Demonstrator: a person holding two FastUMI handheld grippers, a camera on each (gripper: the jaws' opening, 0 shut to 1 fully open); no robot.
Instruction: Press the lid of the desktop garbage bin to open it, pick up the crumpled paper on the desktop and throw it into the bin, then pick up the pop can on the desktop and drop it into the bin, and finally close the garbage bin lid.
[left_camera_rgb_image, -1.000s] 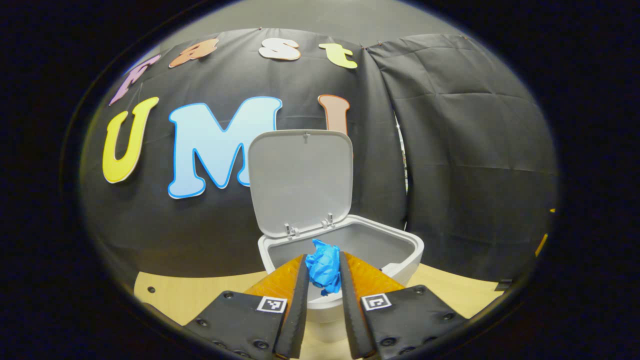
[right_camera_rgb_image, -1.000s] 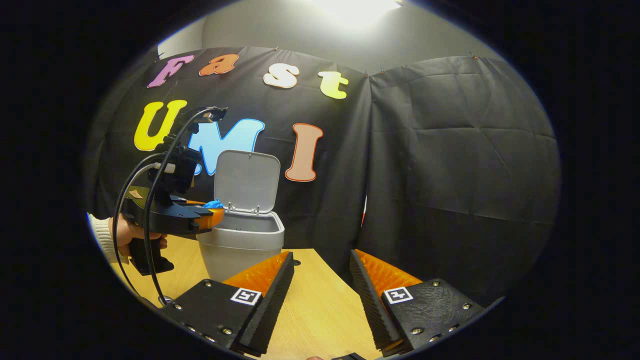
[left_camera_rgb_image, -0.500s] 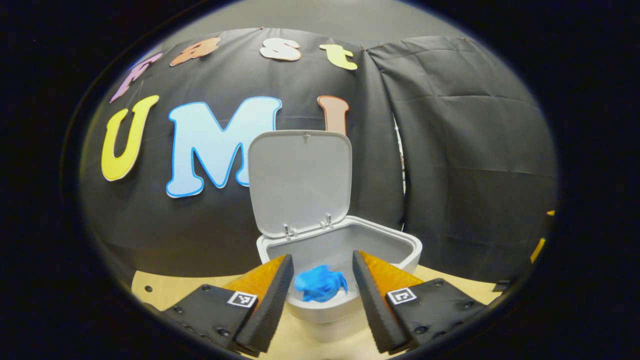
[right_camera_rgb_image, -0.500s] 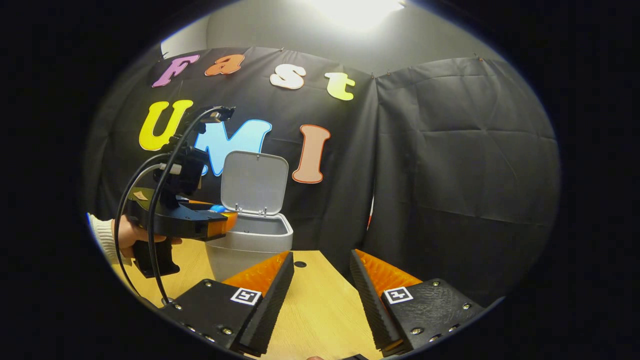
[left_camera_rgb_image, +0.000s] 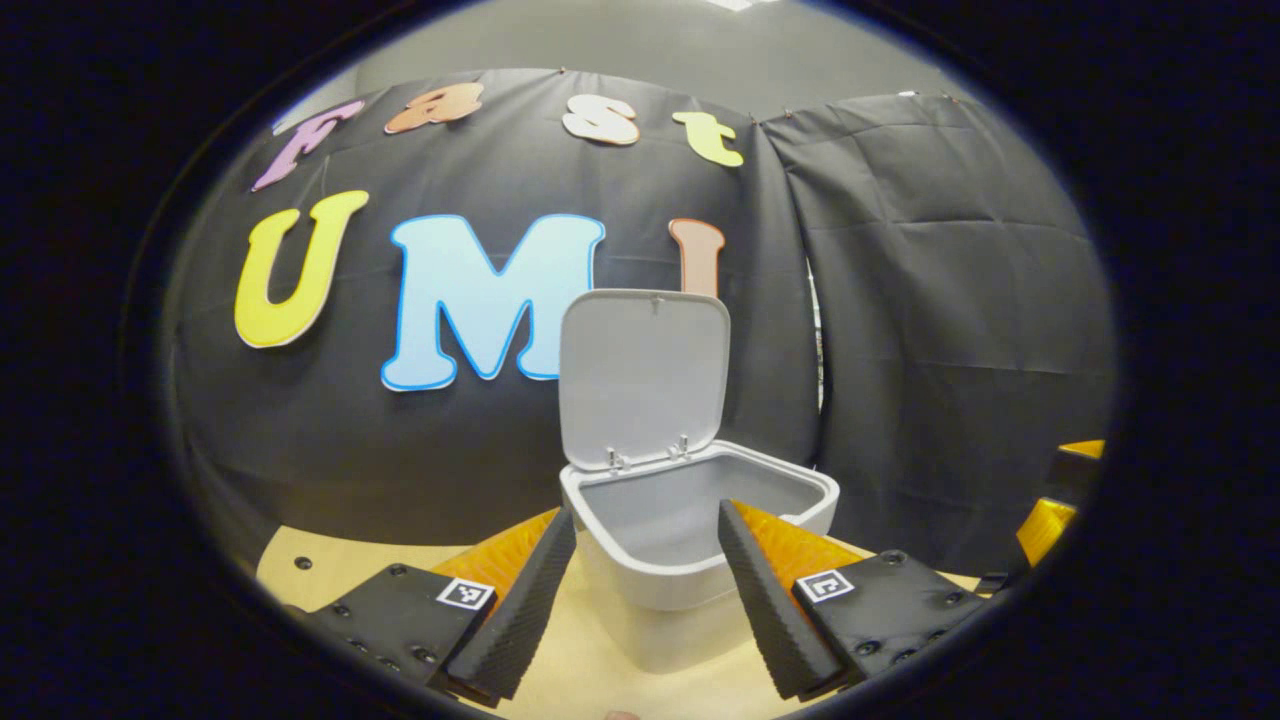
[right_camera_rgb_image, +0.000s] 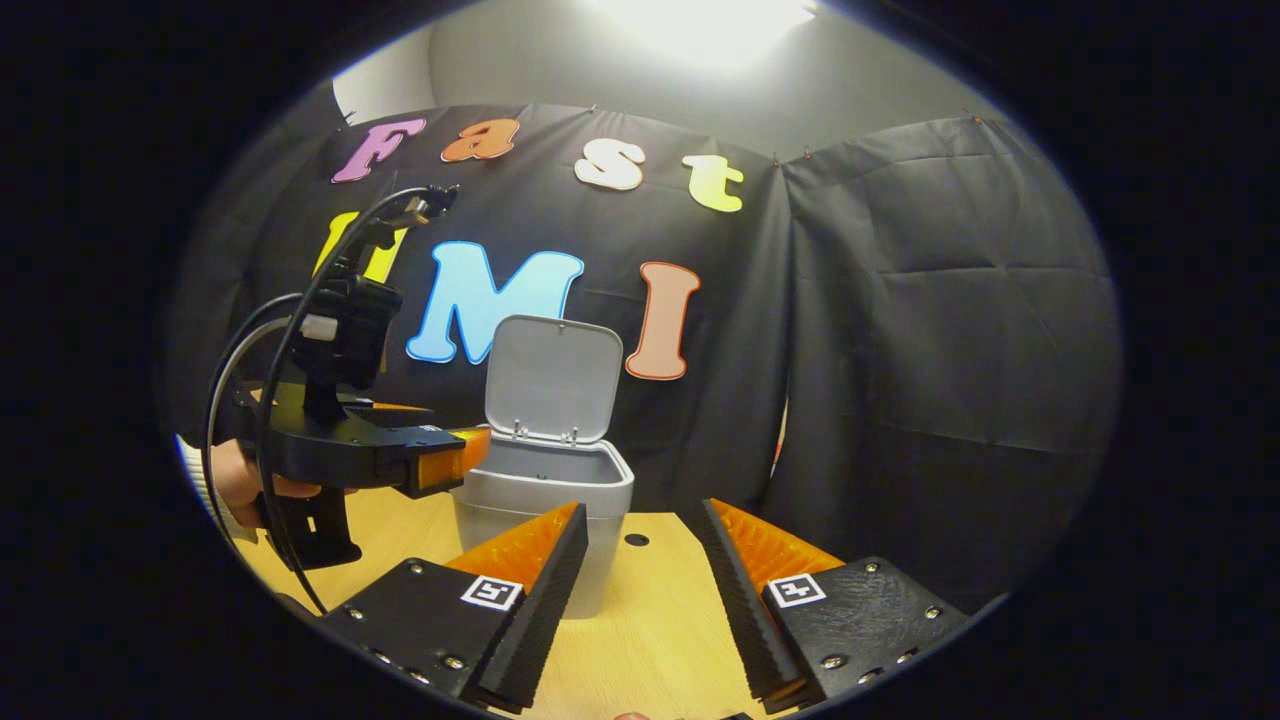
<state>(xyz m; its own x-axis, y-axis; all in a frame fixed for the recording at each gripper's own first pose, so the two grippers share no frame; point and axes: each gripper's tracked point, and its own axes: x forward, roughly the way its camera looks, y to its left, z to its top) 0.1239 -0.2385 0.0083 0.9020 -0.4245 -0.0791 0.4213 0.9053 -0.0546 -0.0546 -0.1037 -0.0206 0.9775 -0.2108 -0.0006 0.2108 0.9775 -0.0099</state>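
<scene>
The left gripper (left_camera_rgb_image: 640, 590) stands spread and empty low in the frame, before the bin (left_camera_rgb_image: 700, 520); the paper it pinched a second ago has dropped inside, out of sight; lid (left_camera_rgb_image: 645, 375) upright; right gripper (right_camera_rgb_image: 635, 590) spread too; the can comes next.

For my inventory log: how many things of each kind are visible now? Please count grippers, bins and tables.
Grippers: 2, left gripper and right gripper, both open.
Bins: 1, bin, lid up.
Tables: 1, table.
Total: 4.
</scene>
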